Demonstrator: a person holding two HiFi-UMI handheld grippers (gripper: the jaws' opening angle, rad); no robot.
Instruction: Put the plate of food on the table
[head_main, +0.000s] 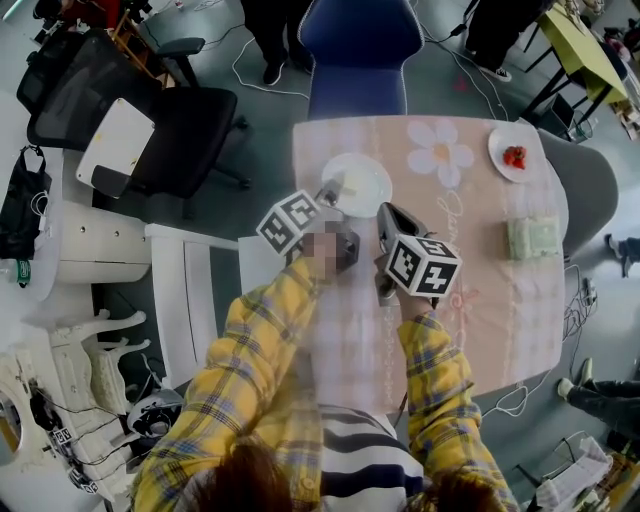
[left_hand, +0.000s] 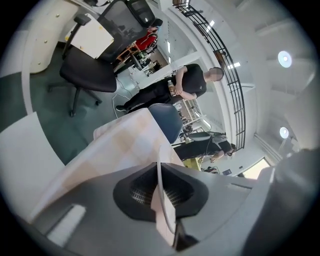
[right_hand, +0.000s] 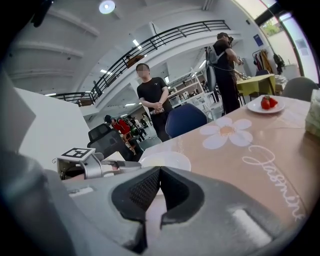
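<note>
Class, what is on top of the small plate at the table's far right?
Red food, apparently strawberries, sits on the plate; the tablecloth patch beneath it is covered.

The table (head_main: 470, 300) before me wears a pink checked cloth with a daisy print. On it lie a white plate (head_main: 357, 183) far left, a strawberry plate (head_main: 513, 155) far right, and a pale green packet (head_main: 532, 238) by the right edge.

Blue chair (head_main: 360, 50) at far side; black office chair (head_main: 190, 130) left of it; yellow-green desk (head_main: 580, 50) top right.
</note>
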